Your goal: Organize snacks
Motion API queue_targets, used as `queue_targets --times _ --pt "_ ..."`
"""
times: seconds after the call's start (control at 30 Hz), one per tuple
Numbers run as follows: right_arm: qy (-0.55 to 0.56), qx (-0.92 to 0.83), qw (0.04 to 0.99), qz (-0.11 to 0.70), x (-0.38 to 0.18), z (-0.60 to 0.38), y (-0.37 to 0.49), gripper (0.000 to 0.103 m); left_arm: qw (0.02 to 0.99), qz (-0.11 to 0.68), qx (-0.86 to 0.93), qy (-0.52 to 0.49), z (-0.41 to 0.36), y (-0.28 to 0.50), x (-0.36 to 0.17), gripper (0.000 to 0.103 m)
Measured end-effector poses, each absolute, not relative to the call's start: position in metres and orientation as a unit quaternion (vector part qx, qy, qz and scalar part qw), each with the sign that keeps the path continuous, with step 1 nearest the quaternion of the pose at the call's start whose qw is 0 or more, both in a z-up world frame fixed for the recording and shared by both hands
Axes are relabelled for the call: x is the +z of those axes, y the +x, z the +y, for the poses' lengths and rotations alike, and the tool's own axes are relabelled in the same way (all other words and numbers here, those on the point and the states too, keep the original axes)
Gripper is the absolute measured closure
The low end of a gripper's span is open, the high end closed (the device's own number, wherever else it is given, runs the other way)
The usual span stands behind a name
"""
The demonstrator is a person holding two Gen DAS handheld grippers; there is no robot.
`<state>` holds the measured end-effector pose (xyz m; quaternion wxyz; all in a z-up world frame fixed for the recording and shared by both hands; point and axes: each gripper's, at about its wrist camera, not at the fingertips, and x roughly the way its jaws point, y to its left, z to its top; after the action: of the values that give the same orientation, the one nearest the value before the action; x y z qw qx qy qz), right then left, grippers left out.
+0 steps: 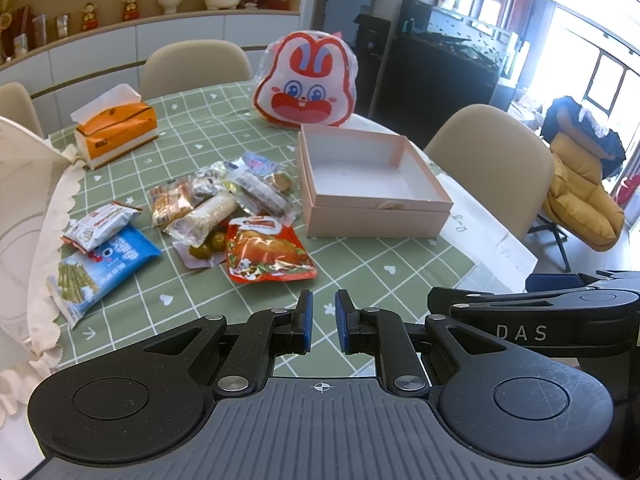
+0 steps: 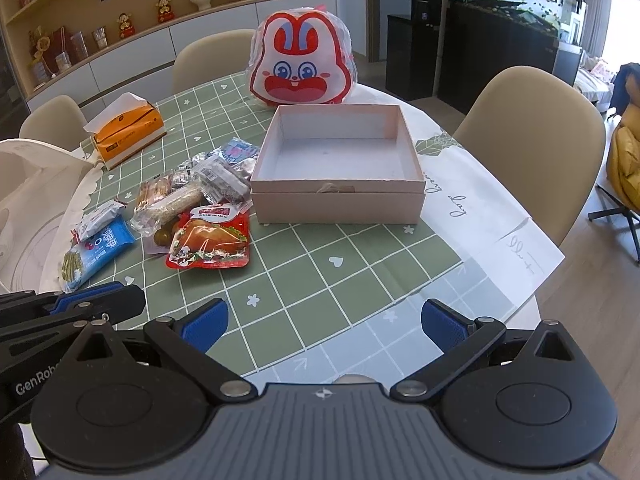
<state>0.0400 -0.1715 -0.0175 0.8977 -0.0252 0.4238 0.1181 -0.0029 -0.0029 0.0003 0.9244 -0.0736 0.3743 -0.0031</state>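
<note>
Table: green checked cloth (image 2: 320,280) on a dining table, beige chairs round it, shelves with ornaments behind; white paper sheet (image 2: 500,220) lying at the right edge
Box: open pink box (image 2: 338,202) sitting square on the cloth, white inside, nothing in it that I can see; front wall faces the cameras; its left front corner just beside the snack pile
Snack pile: loose packets (image 1: 224,208) heaped left of the box, overlapping one another, lying flat
Red packet: red pouch (image 2: 210,242) at the near edge of the pile, long axis running away from the cameras, printed top end pointing toward the far side of the table
Blue packet: blue packet (image 1: 102,272) at the left, apart from the heap, long axis slanting from near-left to far-right; small white packet (image 1: 100,226) overlapping its far end
Rabbit bag: red and white rabbit-face bag (image 2: 300,66) upright just behind the box
Tissues: orange tissue box (image 1: 116,132) far left, well apart from the snacks
Left gripper: left gripper (image 1: 323,318) hovering over the near cloth; blue pads nearly together with a narrow gap, holding nothing
Right gripper: right gripper (image 2: 324,326) low over the near cloth; fingers spread wide, nothing between them
</note>
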Motion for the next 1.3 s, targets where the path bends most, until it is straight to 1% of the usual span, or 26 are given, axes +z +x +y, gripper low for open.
queue_targets --times 1.3 --pt "-0.028 0.119 0.894 0.430 -0.0207 -0.1678 0.0431 0.000 0.922 0.377 -0.003 -0.088 0.0023 0.0003 -0.0019 0.087"
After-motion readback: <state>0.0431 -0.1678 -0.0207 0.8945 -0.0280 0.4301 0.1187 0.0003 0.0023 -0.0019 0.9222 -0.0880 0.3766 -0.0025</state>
